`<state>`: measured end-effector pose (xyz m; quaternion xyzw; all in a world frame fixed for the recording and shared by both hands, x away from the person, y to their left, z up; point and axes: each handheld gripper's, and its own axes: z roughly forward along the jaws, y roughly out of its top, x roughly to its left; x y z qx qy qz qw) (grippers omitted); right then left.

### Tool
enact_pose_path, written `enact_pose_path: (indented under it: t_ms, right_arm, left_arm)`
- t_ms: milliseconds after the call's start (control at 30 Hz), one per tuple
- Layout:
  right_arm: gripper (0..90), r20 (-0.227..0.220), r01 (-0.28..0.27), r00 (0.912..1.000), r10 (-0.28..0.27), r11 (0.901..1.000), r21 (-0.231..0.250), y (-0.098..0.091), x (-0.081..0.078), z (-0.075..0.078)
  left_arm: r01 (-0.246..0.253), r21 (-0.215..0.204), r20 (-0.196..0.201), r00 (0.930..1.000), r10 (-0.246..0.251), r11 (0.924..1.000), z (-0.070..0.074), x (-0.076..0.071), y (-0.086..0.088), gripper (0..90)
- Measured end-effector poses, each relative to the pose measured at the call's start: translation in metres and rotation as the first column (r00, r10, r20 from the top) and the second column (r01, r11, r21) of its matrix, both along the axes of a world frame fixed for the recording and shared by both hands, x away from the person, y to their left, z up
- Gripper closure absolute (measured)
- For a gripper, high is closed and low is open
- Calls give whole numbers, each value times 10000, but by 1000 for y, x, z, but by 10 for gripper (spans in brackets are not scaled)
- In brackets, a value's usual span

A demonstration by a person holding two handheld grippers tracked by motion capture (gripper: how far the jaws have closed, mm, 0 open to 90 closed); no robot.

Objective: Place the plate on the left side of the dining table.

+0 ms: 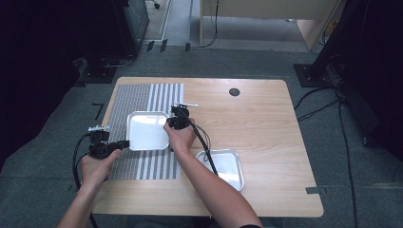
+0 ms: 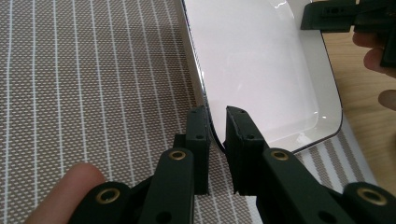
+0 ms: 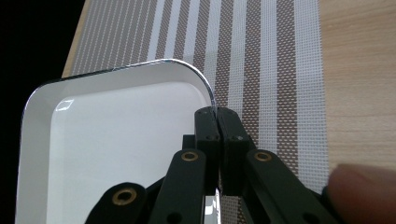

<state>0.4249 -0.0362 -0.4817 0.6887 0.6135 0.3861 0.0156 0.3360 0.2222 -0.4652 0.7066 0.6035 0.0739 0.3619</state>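
A white rectangular tray [image 1: 147,130] rests on a brown-and-white striped placemat [image 1: 142,95] on the left half of the wooden table [image 1: 271,123]. My left gripper [image 1: 124,143] is at the tray's left edge. In the left gripper view its jaws [image 2: 215,126] straddle the tray [image 2: 261,70] rim, one inside and one outside, shut on it. My right gripper [image 1: 167,124] is at the tray's right edge. In the right gripper view it [image 3: 217,114] pinches the rim near a rounded corner of the tray [image 3: 116,140]. The tray is empty.
A second empty white tray [image 1: 228,166] sits on bare wood at the front right, with the right gripper's cable crossing its left side. A dark round hole [image 1: 234,91] marks the table's far side. The person's right hand [image 2: 373,56] appears beyond the tray.
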Motion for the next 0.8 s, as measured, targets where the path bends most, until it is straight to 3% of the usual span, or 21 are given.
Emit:
enact_pose_path:
  t_ms: [100, 600, 700, 800]
  right_arm:
    - [896, -223, 24, 9997, -24, 10000, 16, 4, 5, -6]
    - [895, -149, 317, 9994, -320, 9994, -168, 23, 31, -14]
    - [893, -395, 582, 9975, -580, 9983, 37, 24, 35, -21]
    - [888, -334, 626, 9975, -624, 9980, 47, 25, 36, -23]
  left_arm:
    - [-96, 113, -178, 9998, 98, 9999, -5, 8, 3, 812]
    - [-781, 36, -690, 9946, 781, 9969, -17, 45, 16, 832]
    - [-926, -79, -795, 9926, 916, 9957, -20, 52, 18, 831]
    - [-957, -13, -860, 9917, 952, 9954, -22, 55, 18, 830]
